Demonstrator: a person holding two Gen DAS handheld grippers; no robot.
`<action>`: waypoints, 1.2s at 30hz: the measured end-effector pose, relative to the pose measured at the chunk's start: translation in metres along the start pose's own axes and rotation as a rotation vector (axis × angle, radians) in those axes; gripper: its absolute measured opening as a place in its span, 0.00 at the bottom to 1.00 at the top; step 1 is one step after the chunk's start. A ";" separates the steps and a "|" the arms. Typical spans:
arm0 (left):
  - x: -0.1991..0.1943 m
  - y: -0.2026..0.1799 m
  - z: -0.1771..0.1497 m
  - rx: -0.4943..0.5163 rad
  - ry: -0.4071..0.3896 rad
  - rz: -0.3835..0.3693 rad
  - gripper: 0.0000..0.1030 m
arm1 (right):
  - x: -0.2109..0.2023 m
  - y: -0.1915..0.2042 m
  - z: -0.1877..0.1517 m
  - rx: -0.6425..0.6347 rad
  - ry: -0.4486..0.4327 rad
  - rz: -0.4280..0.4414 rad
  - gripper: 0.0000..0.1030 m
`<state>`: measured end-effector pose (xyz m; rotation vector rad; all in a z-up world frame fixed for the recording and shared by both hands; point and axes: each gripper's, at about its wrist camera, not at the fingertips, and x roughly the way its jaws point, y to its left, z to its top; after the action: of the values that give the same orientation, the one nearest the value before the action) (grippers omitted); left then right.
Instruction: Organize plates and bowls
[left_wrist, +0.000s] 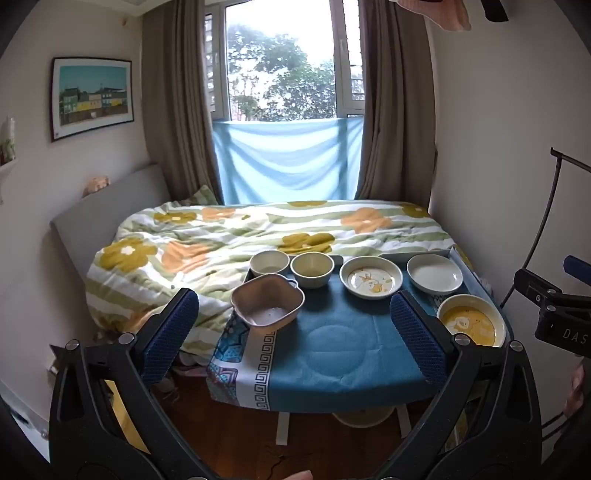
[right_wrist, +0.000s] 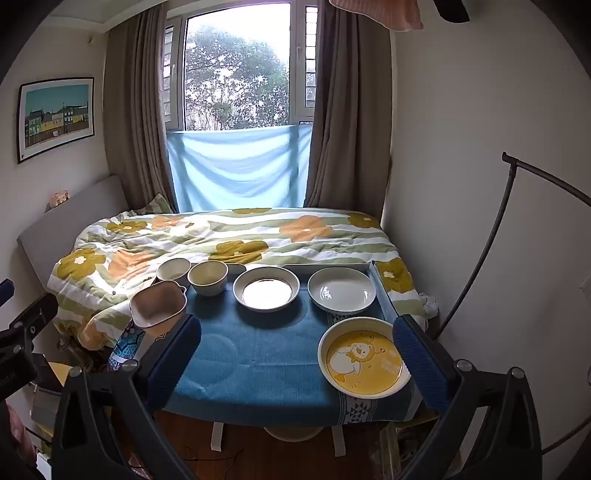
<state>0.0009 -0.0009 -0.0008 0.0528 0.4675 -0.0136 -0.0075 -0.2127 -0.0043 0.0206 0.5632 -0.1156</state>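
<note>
A small table with a blue cloth (left_wrist: 332, 354) (right_wrist: 258, 354) carries three bowls and three plates. A pink handled bowl (left_wrist: 266, 306) (right_wrist: 158, 303) sits at the front left. A white bowl (left_wrist: 269, 263) (right_wrist: 173, 269) and a cream bowl (left_wrist: 312, 269) (right_wrist: 207, 277) stand behind it. A cartoon-print plate (left_wrist: 370, 277) (right_wrist: 266, 288) and a plain white plate (left_wrist: 434, 274) (right_wrist: 341, 285) lie at the back. A yellow bear plate (left_wrist: 470, 322) (right_wrist: 364, 362) lies at the front right. My left gripper (left_wrist: 295, 332) and right gripper (right_wrist: 297, 354) are open and empty, held before the table.
A bed with a flowered quilt (left_wrist: 236, 236) (right_wrist: 229, 236) stands behind and left of the table. A grey tray edge (left_wrist: 466, 266) (right_wrist: 380, 288) runs along the table's back right. A black lamp stand (right_wrist: 491, 236) curves at the right wall. Wooden floor lies below.
</note>
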 end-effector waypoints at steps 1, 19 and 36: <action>0.001 -0.001 0.000 0.004 0.003 0.000 0.99 | 0.000 0.000 0.000 -0.001 0.000 -0.001 1.00; 0.026 -0.011 0.009 0.002 -0.011 -0.010 0.99 | 0.020 0.001 0.008 0.000 -0.005 0.009 1.00; 0.031 -0.008 0.013 -0.013 -0.013 0.005 0.99 | 0.024 0.005 0.009 -0.009 -0.012 0.018 1.00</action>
<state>0.0343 -0.0092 -0.0036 0.0409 0.4540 -0.0062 0.0179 -0.2105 -0.0096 0.0160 0.5512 -0.0955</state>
